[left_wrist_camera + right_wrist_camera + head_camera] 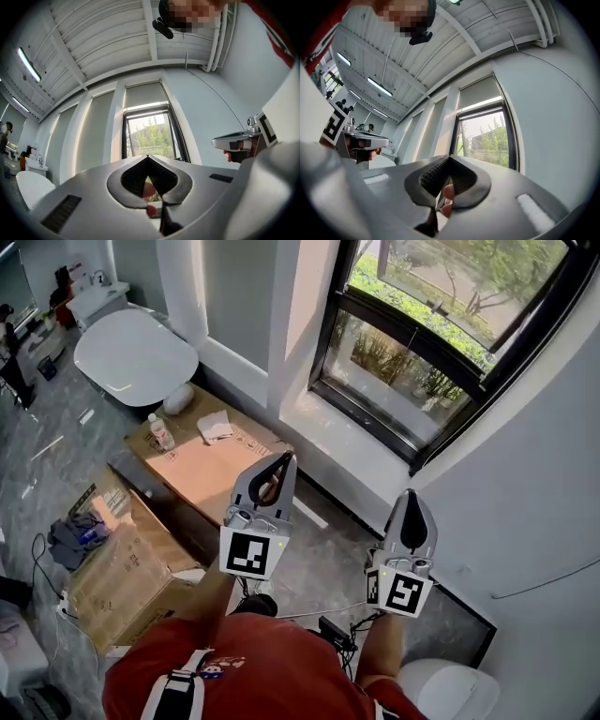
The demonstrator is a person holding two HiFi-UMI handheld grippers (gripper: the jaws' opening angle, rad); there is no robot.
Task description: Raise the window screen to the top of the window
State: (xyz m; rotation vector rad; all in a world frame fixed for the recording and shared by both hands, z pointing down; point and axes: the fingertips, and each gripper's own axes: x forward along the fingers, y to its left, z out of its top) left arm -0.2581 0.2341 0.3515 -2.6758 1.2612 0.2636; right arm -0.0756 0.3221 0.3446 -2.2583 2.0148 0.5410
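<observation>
At the far left, on the floor, lies a flat cardboard box carrying a small bottle and a crumpled cloth. The print on the box beside it and on the bottle's label is too small to read. Right of these, the left gripper is held out toward the wall with its fingers pressed together and nothing between them. The right gripper, just beside it, has its fingers closed and empty as well. The cubes on both bear only black-and-white square markers, no words. Farther right and beyond both grippers is the black-framed window. Its lower pane looks duller than the upper one, and I take that to be the window screen, sitting low in the frame and well apart from both grippers. No handle or tab can be made out on it. To do the reach well, both grippers likely need to come in level over the sill, open their fingers only near the screen's bottom rail, grip it at two spread points, and lift evenly so that it does not jam.
</observation>
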